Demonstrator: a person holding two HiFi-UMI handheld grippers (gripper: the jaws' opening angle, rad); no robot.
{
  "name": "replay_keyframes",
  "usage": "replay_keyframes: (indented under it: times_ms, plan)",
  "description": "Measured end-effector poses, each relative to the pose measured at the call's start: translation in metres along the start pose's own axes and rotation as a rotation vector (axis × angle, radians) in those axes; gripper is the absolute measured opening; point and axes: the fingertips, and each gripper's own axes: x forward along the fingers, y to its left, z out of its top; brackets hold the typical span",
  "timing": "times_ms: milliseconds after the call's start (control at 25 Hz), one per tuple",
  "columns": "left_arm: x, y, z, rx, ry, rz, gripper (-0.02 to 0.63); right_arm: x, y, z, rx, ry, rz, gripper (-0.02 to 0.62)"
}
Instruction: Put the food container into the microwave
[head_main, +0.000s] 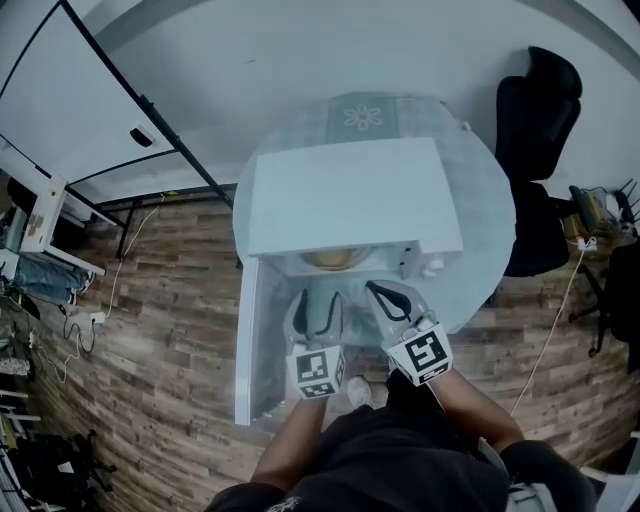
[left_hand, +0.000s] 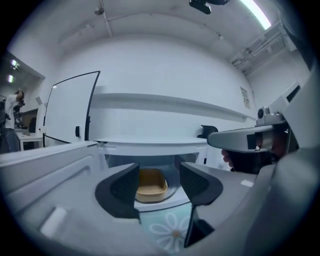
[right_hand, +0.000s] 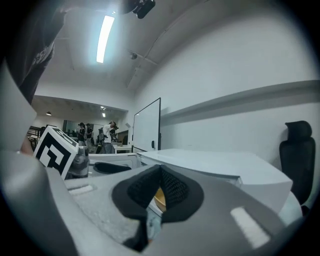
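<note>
A tan food container (left_hand: 150, 184) sits on the turntable inside the open white microwave (head_main: 350, 195). It shows as a tan patch in the cavity mouth (head_main: 335, 259). My left gripper (left_hand: 159, 182) is open and empty just in front of the cavity, with the container framed between its jaws but apart from them. My right gripper (right_hand: 159, 186) hovers beside it, shut with nothing in it; only a tan sliver of the container (right_hand: 159, 198) shows behind its pads. In the head view the left gripper (head_main: 318, 310) and the right gripper (head_main: 385, 295) are side by side at the microwave's front.
The microwave door (head_main: 248, 340) stands swung out to the left of my left gripper. The microwave rests on a round table with a flower-patterned cloth (head_main: 362, 117). A black chair (head_main: 535, 110) is at the right and a whiteboard (head_main: 60, 90) at the far left.
</note>
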Motion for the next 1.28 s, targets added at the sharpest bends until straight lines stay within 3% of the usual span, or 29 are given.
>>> replay_keyframes:
  times_ms: [280, 400, 600, 1280]
  plan:
    - [-0.011, 0.004, 0.030, 0.020, -0.045, 0.000, 0.145, 0.002, 0.004, 0.021, -0.033, -0.017, -0.005, 0.000]
    - [-0.016, 0.006, 0.037, 0.034, -0.047, -0.003, 0.126, 0.001, 0.009, 0.028, -0.042, -0.028, -0.004, 0.000]
    - [-0.023, 0.005, 0.048, 0.031, -0.077, -0.038, 0.005, -0.001, 0.011, 0.036, -0.060, -0.037, -0.013, 0.000]
    - [-0.036, -0.006, 0.072, 0.062, -0.151, -0.116, 0.005, -0.022, 0.008, 0.054, -0.078, -0.098, -0.101, 0.000]
